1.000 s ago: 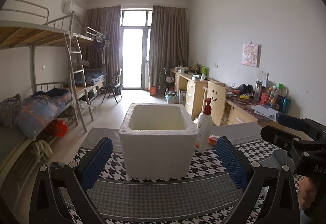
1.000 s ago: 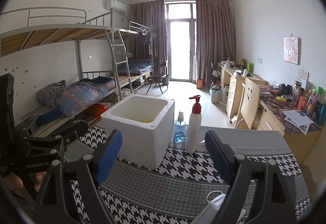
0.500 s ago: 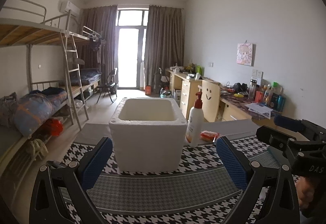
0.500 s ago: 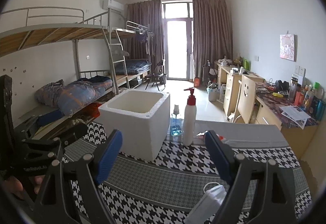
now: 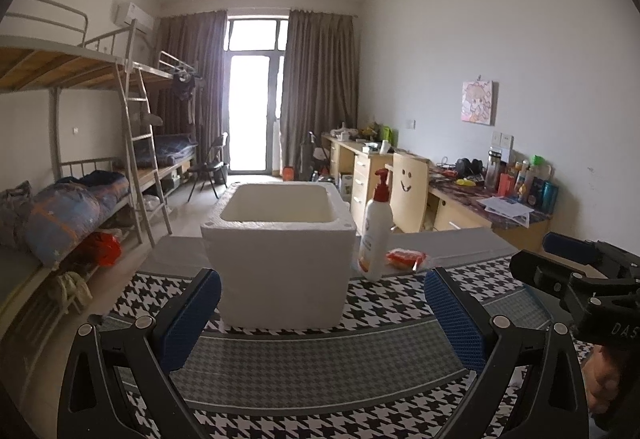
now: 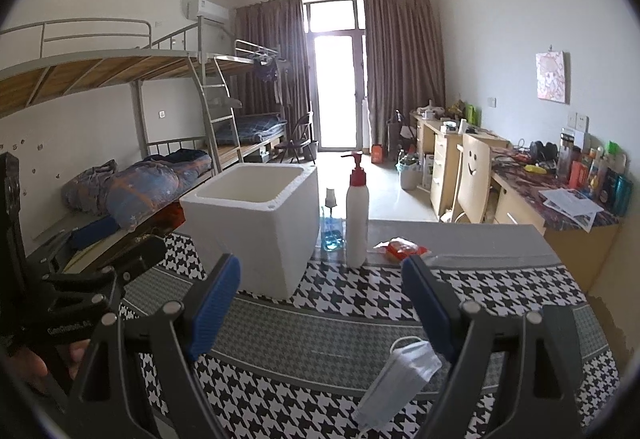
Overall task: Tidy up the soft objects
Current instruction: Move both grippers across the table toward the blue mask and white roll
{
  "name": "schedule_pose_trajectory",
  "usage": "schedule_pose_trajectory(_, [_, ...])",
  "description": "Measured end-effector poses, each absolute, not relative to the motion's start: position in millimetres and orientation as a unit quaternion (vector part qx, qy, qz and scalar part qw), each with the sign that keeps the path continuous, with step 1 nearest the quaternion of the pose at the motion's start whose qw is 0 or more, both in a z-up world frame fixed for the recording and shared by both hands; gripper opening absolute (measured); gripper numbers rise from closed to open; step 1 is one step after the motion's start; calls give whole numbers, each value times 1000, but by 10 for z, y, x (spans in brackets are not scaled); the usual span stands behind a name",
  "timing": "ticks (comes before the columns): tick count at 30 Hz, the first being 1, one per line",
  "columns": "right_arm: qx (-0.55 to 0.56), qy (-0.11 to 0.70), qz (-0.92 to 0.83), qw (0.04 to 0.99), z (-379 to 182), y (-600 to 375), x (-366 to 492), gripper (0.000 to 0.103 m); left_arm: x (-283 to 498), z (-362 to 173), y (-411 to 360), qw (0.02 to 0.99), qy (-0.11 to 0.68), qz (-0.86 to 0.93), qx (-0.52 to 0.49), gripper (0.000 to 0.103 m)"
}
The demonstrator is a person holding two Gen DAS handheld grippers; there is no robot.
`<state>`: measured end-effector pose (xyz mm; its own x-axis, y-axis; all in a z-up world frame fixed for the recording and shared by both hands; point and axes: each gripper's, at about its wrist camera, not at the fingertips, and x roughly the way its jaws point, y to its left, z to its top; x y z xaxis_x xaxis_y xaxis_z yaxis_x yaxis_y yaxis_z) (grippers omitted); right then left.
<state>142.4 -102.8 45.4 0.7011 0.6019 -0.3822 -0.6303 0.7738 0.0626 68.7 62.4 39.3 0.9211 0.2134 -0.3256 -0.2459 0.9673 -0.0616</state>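
Both of your grippers are released and carrying nothing: the left gripper (image 5: 320,313) faces the white foam box (image 5: 280,251), the right gripper (image 6: 320,303) hangs over the patterned cloth with the face mask (image 6: 404,371) lying just under its right finger.

The mask is the soft piece nearest you, at the near right of the tabletop (image 6: 500,279); the crinkled orange packet (image 6: 402,248) lies farther off, just right of the pump bottle (image 6: 357,215).

Watch these risks. The mask is thin, pleated fabric with a loose ear loop, so a shallow pinch may catch only the loop, or bunch the houndstooth cloth beneath it. Reaching for the packet takes you close to the tall, narrow pump bottle and the small blue-liquid bottle (image 6: 332,229) behind it; a brushed finger would likely tip either. The foam box looks light and rigid, with thick matte walls, so a knock on its rim could slide it.
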Motion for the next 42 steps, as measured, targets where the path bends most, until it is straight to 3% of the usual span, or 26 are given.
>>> schedule_pose_trajectory(42, [-7, 233, 242, 942, 88, -1668, 1539, 86, 1015, 20, -3, 975, 217, 9, -40, 102])
